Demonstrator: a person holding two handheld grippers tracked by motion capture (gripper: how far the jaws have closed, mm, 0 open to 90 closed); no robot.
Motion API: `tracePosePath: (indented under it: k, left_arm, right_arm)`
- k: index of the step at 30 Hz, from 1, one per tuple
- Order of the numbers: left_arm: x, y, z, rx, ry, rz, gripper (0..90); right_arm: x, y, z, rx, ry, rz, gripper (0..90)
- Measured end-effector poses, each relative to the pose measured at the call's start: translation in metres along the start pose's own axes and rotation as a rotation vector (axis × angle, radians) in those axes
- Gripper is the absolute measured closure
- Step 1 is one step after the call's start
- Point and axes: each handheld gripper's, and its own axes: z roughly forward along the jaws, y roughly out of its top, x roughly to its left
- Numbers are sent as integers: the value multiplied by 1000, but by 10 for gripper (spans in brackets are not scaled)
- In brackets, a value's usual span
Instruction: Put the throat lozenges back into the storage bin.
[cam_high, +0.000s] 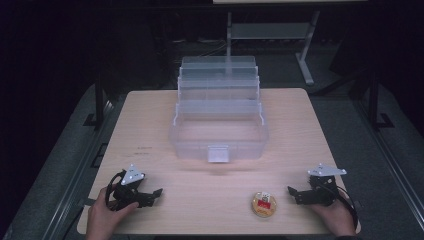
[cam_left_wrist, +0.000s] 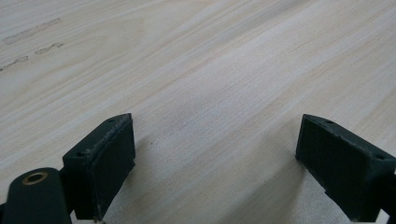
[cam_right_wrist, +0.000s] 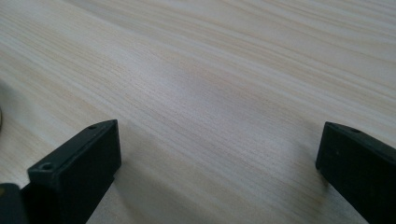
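A pale wooden desk with rounded corners is seen from above, with dark floor around it. At the near left edge, a person's left hand holds the left tongs, black with a grey three-cornered plate on top, resting low on the desk and pointing toward the middle; their jaws stand wide apart with only bare wood grain between them. At the centre, toward the far side, stands a clear plastic storage box with stepped tiers open behind it and a small latch on its near wall. Near the front edge, right of centre, lies a small round golden container with a red and white label. Just beside it to the right, the right tongs, held in the right hand, point toward it, jaws wide and empty.
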Motion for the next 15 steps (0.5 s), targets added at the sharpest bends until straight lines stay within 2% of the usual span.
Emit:
tracePosePath:
  k: [10,15]
  left_arm:
    - [0,0,0,0,0,0,110]
    - [0,1,1,2,0,0,110]
  right_arm:
    - [-1,-2,-2,-1,7,-10,0]
    - [-2,-3,-5,20,6,-10,0]
